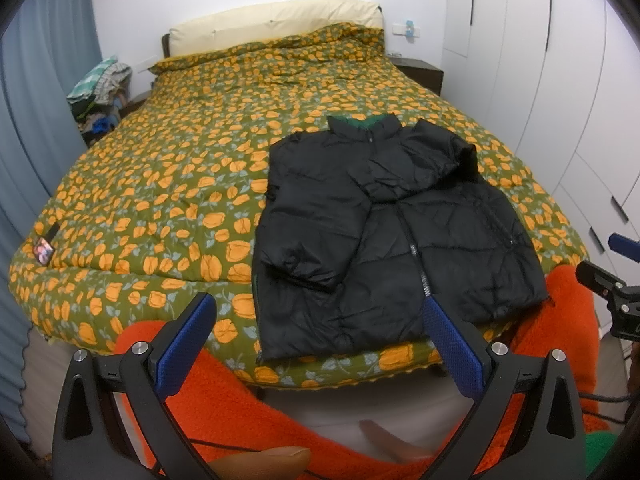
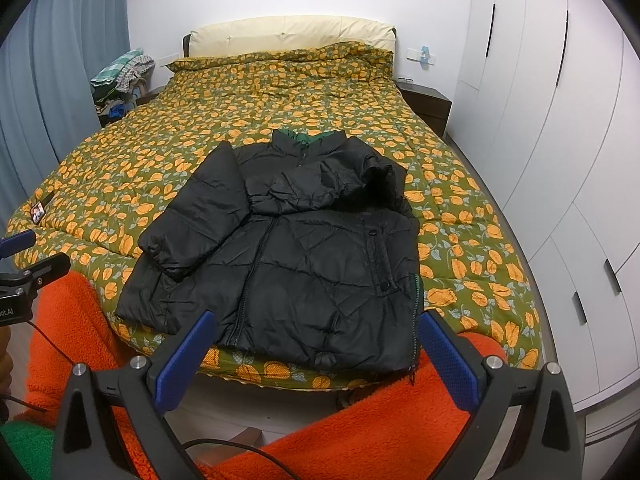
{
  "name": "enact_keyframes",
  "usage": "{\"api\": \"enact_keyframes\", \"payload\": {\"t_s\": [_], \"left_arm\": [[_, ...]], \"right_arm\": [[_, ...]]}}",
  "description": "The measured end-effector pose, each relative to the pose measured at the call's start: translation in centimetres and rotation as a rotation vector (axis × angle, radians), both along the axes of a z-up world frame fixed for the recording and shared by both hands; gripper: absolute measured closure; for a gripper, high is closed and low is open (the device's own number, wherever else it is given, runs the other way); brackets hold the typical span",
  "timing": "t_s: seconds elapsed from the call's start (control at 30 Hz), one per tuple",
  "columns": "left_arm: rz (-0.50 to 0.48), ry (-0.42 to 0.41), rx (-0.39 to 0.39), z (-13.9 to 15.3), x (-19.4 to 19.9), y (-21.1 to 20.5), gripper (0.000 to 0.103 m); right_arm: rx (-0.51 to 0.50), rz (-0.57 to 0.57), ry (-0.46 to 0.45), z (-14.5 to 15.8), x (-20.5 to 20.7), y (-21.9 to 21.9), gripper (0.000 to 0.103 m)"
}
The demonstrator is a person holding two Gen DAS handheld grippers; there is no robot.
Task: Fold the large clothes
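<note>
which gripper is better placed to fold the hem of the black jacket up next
Neither clearly. The jacket lies nearer the right gripper, whose open fingers frame the hem squarely. The left gripper is also open but offset, only its right finger over the hem. Slight edge: right.

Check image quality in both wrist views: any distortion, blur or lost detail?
Left wrist view: strong fisheye bends the floral quilted bedspread edge into a curve, dark vignette at corners, black puffer jacket sharp. Right wrist view: same bowing on the white wardrobe doors; the jacket's black folds lose detail in shadow.
</note>
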State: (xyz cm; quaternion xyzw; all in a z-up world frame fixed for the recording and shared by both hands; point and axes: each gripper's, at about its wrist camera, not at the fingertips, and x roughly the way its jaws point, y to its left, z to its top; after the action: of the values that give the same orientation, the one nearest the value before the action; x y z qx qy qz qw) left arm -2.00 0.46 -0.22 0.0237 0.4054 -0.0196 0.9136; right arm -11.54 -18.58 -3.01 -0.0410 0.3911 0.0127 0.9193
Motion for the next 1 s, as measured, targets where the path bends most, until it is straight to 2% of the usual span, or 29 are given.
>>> {"api": "enact_keyframes", "payload": {"t_s": [1.0], "left_arm": [[-0.003, 0.000, 0.002, -0.45, -0.03, -0.17, 0.000]], "right_arm": [[0.004, 0.000, 0.005, -0.24, 0.14, 0.03, 0.000]]}}
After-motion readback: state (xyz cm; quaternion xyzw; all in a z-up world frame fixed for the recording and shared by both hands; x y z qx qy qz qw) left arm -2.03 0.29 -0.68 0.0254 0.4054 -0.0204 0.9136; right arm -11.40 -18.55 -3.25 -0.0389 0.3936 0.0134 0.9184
